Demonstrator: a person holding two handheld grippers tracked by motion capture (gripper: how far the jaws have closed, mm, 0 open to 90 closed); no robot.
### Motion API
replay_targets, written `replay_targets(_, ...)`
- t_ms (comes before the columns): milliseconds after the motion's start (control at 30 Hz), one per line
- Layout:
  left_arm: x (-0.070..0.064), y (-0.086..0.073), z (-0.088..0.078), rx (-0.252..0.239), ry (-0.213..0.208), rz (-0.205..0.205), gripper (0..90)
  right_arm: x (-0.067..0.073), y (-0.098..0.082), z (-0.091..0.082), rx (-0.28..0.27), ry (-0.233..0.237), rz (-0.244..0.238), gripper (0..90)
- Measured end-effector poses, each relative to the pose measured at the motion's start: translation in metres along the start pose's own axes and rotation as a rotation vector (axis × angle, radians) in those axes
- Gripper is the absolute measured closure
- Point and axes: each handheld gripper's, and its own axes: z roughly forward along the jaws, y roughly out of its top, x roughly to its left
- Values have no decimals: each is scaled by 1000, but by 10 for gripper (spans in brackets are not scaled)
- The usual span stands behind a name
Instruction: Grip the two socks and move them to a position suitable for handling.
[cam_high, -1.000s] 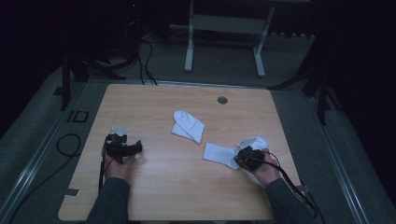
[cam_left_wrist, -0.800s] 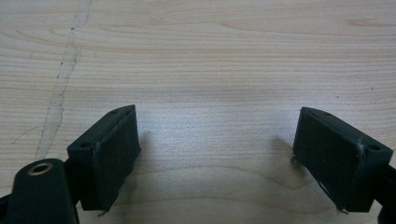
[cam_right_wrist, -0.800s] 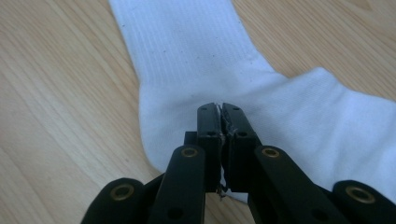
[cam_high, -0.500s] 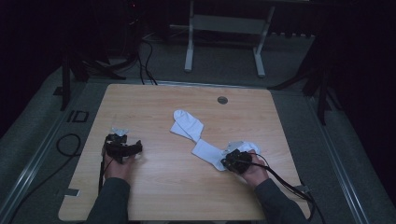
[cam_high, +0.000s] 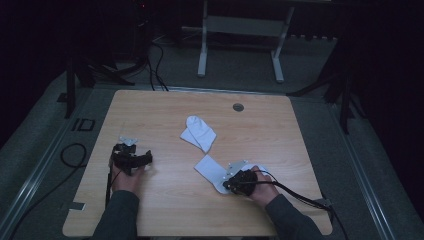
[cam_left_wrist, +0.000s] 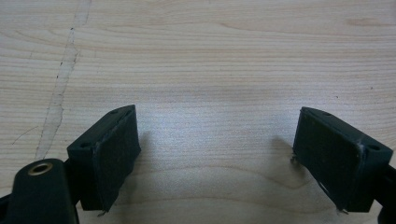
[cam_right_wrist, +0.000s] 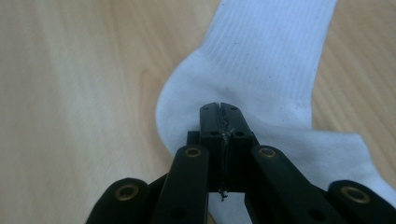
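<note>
Two black handheld grippers: left gripper (cam_high: 131, 159), right gripper (cam_high: 240, 181). Grey three-cornered plate (cam_high: 235, 167) atop the right one. Black cable (cam_high: 295, 194) trailing from the right unit. Broad rectangular black pads (cam_left_wrist: 114, 154), edges worn, on the left. Brass-coloured rivets (cam_right_wrist: 193, 152) at the right gripper's linkage arms. Dark grey long sleeves (cam_high: 117, 215) worn on both forearms.

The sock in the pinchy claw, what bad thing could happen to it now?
The right gripper is shut on just a thin fold near the heel of the white sock, so the fabric could slip out if it is pulled. The sock also lies close to the folded sock, so dragging it that way might bump or bunch up that one. The left gripper is open over bare table, so nothing holds the sock flat and it may crumple.
</note>
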Motion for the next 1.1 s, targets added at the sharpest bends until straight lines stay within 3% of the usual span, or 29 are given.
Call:
replay_targets(133,0,0,0,0,0,1,145,-4,-5,-4,12,25,-4,867)
replay_targets(233,0,0,0,0,0,1,145,-13,-10,-10,28,-42,25,834)
replay_targets(400,0,0,0,0,0,1,146,-16,-5,-13,-21,-67,51,826)
replay_targets(533,0,0,0,0,0,1,145,-17,0,-5,-3,-72,54,828)
replay_targets(600,0,0,0,0,0,0,146,-18,3,4,-6,-52,66,842)
replay_targets(900,0,0,0,0,0,1,145,-16,28,21,-33,4,10,856)
replay_targets(1100,0,0,0,0,0,1,145,-14,43,32,-66,65,-22,861)
